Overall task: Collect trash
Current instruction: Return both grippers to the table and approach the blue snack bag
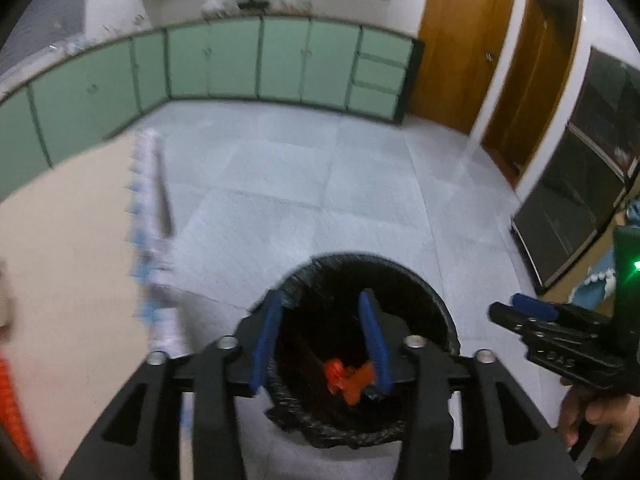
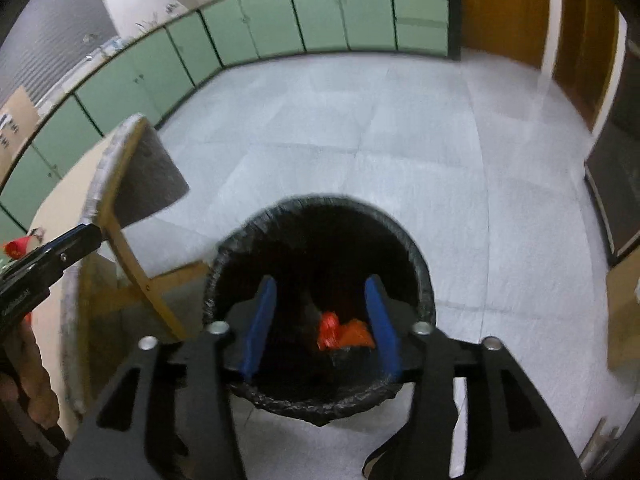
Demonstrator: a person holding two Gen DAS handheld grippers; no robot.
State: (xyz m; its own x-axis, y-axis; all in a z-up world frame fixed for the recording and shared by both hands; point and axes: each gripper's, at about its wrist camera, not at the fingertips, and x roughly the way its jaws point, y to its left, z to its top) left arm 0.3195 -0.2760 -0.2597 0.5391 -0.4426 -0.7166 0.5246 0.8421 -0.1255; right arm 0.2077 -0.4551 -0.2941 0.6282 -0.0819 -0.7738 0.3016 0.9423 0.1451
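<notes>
Two grippers over the bin

At left, the wooden table [image 2: 80, 200] edge; beside it the black-lined trash bin [image 2: 424, 280] on the grey floor [image 2: 360, 140]. The left gripper [image 1: 320, 336] and right gripper [image 2: 320, 320] both hang above it, jaws spread, nothing pinched. Orange-red trash [image 2: 340, 332] lies inside the bin.

The bin [image 2: 320, 304] stands on the floor [image 2: 400, 140], table [image 2: 60, 208] to its left, cabinets [image 2: 280, 12] behind.
</notes>
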